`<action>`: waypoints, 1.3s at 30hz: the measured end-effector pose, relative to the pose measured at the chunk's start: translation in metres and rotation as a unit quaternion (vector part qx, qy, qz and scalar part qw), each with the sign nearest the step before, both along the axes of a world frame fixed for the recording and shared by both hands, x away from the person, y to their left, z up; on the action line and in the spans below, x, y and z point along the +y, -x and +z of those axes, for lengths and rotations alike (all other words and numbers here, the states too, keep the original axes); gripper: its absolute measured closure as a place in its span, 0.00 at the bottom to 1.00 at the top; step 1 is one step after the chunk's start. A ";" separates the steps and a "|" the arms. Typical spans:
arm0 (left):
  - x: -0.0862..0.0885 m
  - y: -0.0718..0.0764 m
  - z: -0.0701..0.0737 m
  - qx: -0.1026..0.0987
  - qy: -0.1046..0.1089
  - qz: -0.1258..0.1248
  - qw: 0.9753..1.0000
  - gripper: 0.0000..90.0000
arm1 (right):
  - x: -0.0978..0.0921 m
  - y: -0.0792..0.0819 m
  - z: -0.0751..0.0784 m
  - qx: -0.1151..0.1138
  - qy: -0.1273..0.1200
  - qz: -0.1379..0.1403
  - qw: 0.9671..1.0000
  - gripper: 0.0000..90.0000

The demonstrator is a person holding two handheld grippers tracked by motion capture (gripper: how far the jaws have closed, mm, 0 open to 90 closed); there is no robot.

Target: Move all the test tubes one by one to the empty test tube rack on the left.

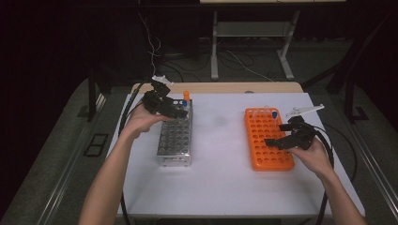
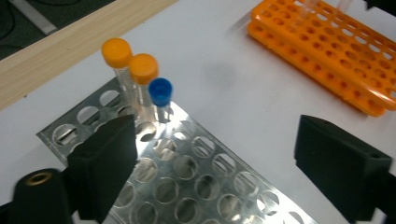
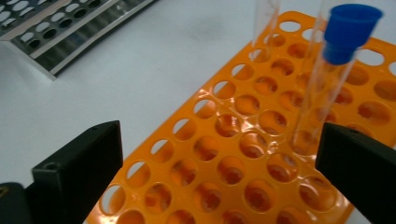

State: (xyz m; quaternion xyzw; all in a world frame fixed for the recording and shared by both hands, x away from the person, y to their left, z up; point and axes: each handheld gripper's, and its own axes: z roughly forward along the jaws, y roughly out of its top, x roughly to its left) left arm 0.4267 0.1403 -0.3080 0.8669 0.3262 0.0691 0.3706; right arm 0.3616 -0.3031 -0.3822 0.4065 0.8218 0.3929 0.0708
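Both sets of jaws are spread wide with nothing between them. The left gripper (image 1: 180, 111) is hovering over the far end of the metal rack (image 1: 176, 140), and in the left gripper view you can see its jaws framing the rack's round holes. Three capped tubes stand close together at that far end: a blue-capped tube (image 2: 160, 95) nearest the jaws, then an orange-capped tube (image 2: 143, 74) just behind it, and a second orange-capped tube (image 2: 117, 58) behind that one. They're all upright in their holes, not touched by the jaws.

The right gripper (image 1: 274, 142) sits low over the orange rack (image 1: 267, 154), pointing left across it. In the right gripper view there's a clear tube with a blue stopper (image 3: 348, 32) standing in one of the orange rack's holes, just beside the right-hand jaw, though I can't tell if they're touching. Another clear tube (image 3: 264, 21) stands further back in the same rack; its top is cut off by the frame.

The two racks are well apart on the white desk (image 1: 220, 173), metal one on the left, orange one on the right. A wooden strip (image 1: 225, 87) runs along the desk's far edge.
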 end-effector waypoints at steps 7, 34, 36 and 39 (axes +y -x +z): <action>-0.006 0.022 0.009 -0.012 0.000 -0.021 1.000 0.00 | -0.007 -0.017 0.001 0.004 0.016 -0.011 1.000 0.17; -0.020 0.054 0.004 -0.029 0.010 -0.057 0.998 0.00 | -0.009 -0.046 -0.018 -0.008 0.056 -0.020 0.998 0.84; -0.020 0.054 0.004 -0.029 0.011 -0.055 0.998 0.00 | -0.007 -0.045 -0.016 -0.012 0.065 -0.019 0.998 0.84; -0.019 0.055 0.005 -0.030 0.012 -0.054 0.998 0.00 | -0.005 -0.044 -0.012 -0.018 0.068 -0.019 0.997 0.84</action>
